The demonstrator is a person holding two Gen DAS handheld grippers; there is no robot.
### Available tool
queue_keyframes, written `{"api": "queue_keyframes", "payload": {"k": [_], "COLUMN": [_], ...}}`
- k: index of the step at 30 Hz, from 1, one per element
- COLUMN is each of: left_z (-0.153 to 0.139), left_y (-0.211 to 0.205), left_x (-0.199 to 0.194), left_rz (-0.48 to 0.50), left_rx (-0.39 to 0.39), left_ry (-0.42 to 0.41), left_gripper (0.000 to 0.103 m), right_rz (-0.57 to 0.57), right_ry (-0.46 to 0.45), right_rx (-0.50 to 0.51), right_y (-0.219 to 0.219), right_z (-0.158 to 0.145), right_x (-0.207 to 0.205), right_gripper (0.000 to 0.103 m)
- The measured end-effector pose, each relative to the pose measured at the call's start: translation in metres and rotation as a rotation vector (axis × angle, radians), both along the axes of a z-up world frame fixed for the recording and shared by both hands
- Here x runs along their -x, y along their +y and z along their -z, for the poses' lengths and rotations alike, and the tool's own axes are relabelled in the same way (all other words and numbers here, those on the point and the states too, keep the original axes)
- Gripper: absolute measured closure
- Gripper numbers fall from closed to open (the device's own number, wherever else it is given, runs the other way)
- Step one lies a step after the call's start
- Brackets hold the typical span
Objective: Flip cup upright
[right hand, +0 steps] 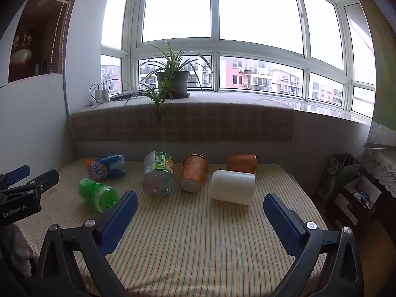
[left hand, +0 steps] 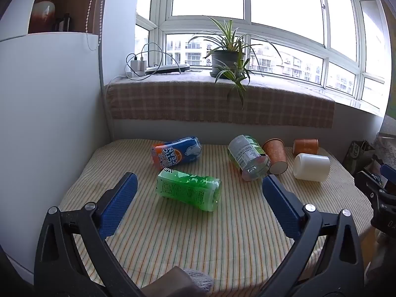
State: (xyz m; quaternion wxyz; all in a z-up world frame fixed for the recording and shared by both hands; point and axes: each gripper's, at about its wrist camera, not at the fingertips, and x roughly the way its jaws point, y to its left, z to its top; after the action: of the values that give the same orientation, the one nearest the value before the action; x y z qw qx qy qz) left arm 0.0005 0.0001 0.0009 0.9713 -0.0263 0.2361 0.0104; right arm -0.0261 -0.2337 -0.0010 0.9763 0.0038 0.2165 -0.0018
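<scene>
Several cups lie on their sides on a striped table [left hand: 198,235]: a green plastic one [left hand: 189,190] [right hand: 97,195], a blue and orange "Arctic Ocean" one [left hand: 177,152] [right hand: 106,167], a clear labelled one [left hand: 248,157] [right hand: 158,174], an orange paper cup [left hand: 276,156] [right hand: 194,172], a copper-coloured cup [left hand: 305,146] [right hand: 242,163] and a white cup [left hand: 311,167] [right hand: 232,190]. My left gripper [left hand: 199,184] is open, just short of the green cup. My right gripper [right hand: 200,201] is open, short of the white cup.
A white cabinet wall [left hand: 49,123] stands at the table's left. A checked-cloth ledge [left hand: 217,104] with a potted plant [left hand: 226,61] and chargers [left hand: 137,65] runs behind. Bags and boxes [right hand: 351,188] stand off the table's right edge.
</scene>
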Motion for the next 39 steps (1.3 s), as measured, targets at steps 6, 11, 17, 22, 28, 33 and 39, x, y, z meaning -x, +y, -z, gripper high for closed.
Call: {"api": "queue_keyframes", "payload": {"k": [6,11,17,22,28,33,39], "left_z": [-0.012,-0.017,-0.016,-0.016,-0.015,-0.015,-0.015], "left_y": [-0.010,-0.010,-0.006,-0.006,-0.006,-0.006,-0.006], "left_x": [0.008,0.013,0.017,0.017,0.017,0.017,0.017], "left_rz": [0.001,0.009,0.023,0.023,0.025,0.024,0.025], "left_rx": [-0.009,-0.005,0.000,0.000,0.000,0.000,-0.001], "left_ry": [-0.020,-0.030,-0.044,-0.043,-0.044,-0.044,-0.044], "left_gripper": [0.001,0.001,0.001,0.001,0.001,0.001,0.001], "right_rz": [0.002,0.004,0.006,0.009,0.011,0.012,0.003], "right_ry": [0.004,0.006,0.016,0.024,0.040,0.042,0.048], "right_rx": [0.004,-0.010,-0.018,-0.028,-0.042,-0.048,-0.045], "right_y": [0.003,-0.002,-0.003,-0.005,-0.007,-0.008,-0.006], "right_z": [-0.001,0.001,0.001,0.002,0.004,0.004,0.005], "right_x": [-0.002,-0.005,-0.007,-0.008,-0.011,-0.011,-0.011], "right_gripper": [0.000,0.000,0.000,0.000,0.000,0.000,0.000]}}
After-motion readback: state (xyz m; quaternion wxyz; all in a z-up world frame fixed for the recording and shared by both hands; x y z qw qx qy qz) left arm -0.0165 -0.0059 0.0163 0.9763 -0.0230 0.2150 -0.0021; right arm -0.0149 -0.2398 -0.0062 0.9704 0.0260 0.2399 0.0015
